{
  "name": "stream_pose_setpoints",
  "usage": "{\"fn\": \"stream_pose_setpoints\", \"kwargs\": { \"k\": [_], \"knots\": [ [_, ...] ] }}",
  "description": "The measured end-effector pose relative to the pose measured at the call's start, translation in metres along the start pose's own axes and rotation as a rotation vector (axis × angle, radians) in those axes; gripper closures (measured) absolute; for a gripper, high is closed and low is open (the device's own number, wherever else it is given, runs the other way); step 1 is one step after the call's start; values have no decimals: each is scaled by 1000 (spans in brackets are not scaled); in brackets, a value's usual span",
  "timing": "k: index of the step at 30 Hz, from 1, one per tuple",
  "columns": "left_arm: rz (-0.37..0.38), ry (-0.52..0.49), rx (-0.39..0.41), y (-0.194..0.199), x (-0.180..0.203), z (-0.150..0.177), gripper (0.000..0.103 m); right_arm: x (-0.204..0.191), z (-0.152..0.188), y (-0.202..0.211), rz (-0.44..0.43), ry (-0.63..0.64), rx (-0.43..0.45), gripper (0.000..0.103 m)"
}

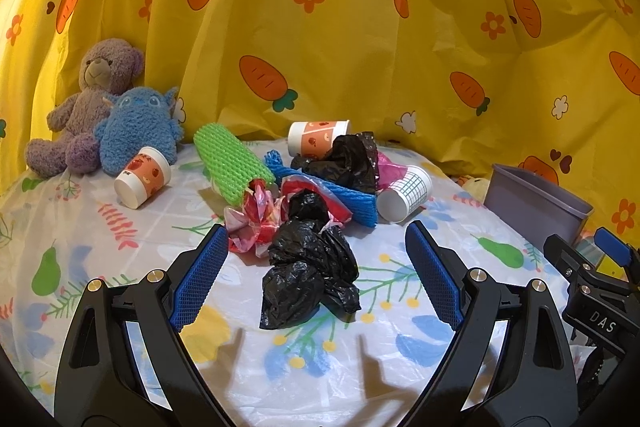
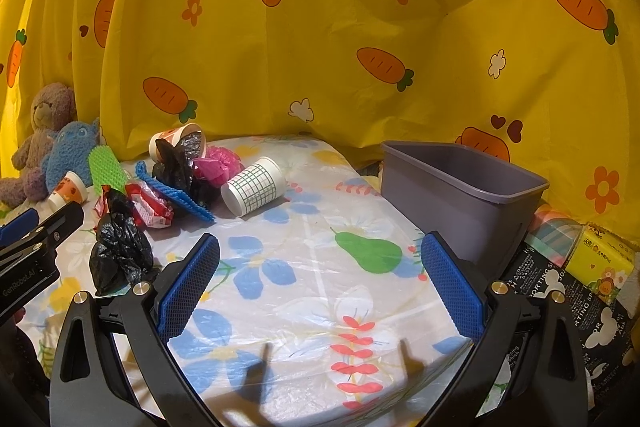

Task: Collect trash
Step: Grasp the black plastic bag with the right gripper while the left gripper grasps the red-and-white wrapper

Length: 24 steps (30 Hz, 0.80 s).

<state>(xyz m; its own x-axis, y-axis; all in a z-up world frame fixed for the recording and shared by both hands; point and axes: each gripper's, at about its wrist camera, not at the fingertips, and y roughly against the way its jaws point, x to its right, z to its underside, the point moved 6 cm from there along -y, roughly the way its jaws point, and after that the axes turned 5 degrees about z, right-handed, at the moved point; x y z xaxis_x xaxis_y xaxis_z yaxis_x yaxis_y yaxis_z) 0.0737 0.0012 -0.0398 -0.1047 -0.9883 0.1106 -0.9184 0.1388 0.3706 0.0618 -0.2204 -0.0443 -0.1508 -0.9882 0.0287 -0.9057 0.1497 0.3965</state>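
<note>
Two plush toys, a bear and a blue doll, sit against the carrot-print curtain far left of the bin, out of the way and likely not trash. Just right of them a printed cup lies on its side on the flowered cloth. Next comes a green foam net, then the main heap: a red wrapper, a blue net, a second printed cup half stuffed with black plastic, and a pink bag.

The left gripper hovers with its fingers spread wide on either side of the nearest black bag, which lies loose on the cloth, well left of the bin. That framing suggests the bag is the first pick; it is crumpled and soft, so it should squash under the pads. Nothing blocks the approach, though the red wrapper touches the bag's far end and may drag along.

A grid cup lies tipped over between the heap and the bin. The right gripper hangs over bare cloth beside the bin, fingers wide apart, holding nothing. The bin stands upright at the cloth's right edge and looks empty as far as its inside shows. Right of it sit a yellow pack and black printed paper.
</note>
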Motion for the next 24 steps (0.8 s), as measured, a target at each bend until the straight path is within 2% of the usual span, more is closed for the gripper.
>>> {"fn": "stream_pose_setpoints", "kwargs": {
  "k": [7, 13, 19, 20, 24],
  "knots": [
    [19, 24, -19, -5, -23, 10, 14, -4, 3, -6, -26, 2, -10, 9],
    [-16, 57, -41, -4, -54, 18, 15, -16, 5, -12, -87, 5, -19, 11],
    [-107, 90, -18, 3, -81, 12, 15, -70, 5, -20, -265, 53, -34, 17],
    [-113, 91, -18, 4, -84, 11, 15, -83, 6, -21, -300, 65, -40, 22],
    [-103, 106, -26, 3, -92, 9, 15, -132, 10, -29, -417, 117, -82, 27]
  ]
}}
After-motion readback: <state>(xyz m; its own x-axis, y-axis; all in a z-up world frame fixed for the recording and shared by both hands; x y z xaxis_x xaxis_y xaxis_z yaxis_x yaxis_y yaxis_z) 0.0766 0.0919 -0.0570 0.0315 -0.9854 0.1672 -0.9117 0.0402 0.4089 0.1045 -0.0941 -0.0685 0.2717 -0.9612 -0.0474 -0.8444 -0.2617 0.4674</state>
